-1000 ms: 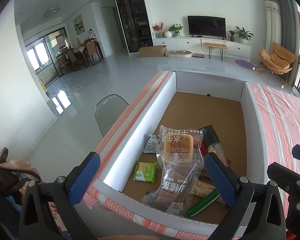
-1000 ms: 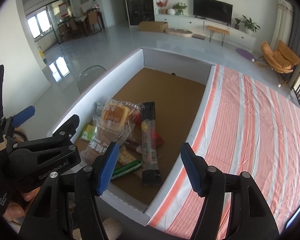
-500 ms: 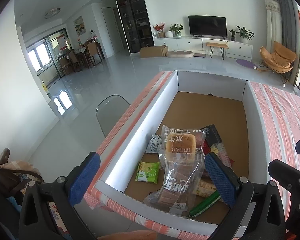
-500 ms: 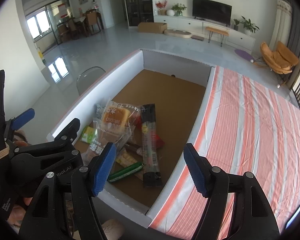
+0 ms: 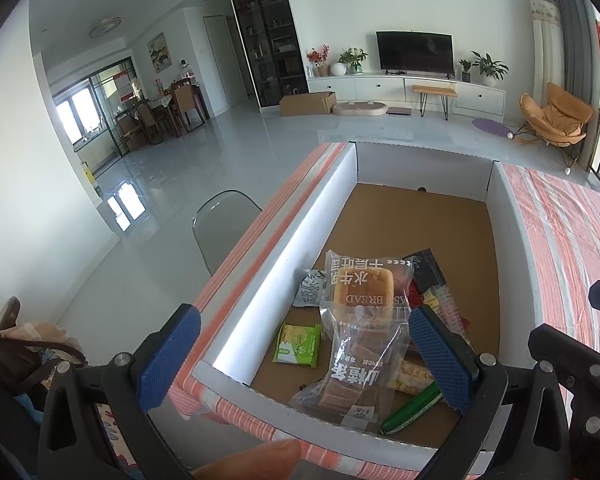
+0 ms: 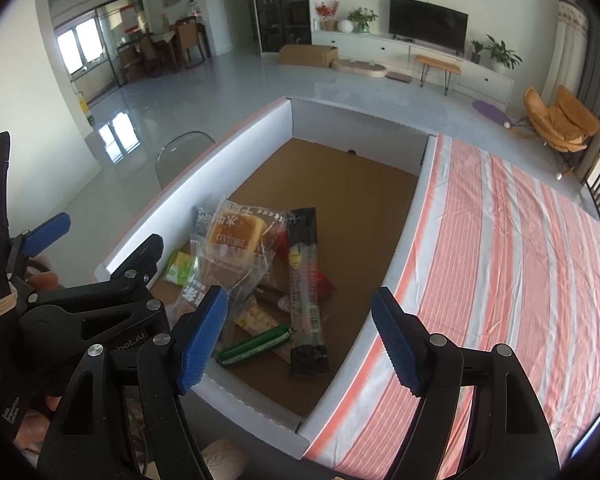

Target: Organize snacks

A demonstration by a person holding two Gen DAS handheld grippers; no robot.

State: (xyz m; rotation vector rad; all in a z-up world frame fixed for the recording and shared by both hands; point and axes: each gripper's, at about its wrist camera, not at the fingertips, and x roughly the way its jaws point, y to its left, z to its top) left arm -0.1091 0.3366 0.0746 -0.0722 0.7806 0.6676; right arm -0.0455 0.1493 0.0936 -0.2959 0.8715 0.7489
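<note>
A table under a striped cloth [image 6: 500, 248] bears a white-walled box [image 5: 300, 240] holding snack packets [image 5: 360, 320].

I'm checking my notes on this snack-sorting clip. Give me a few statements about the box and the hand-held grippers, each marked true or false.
1. Both hand-held grippers, left and right, are open and hold nothing. True.
2. The bread packet lies on top of the snack pile in the box. True.
3. The green stick snack lies on the striped tablecloth. False: it lies in the box.
4. The box's far half is full of snacks. False: bare cardboard shows there.
</note>
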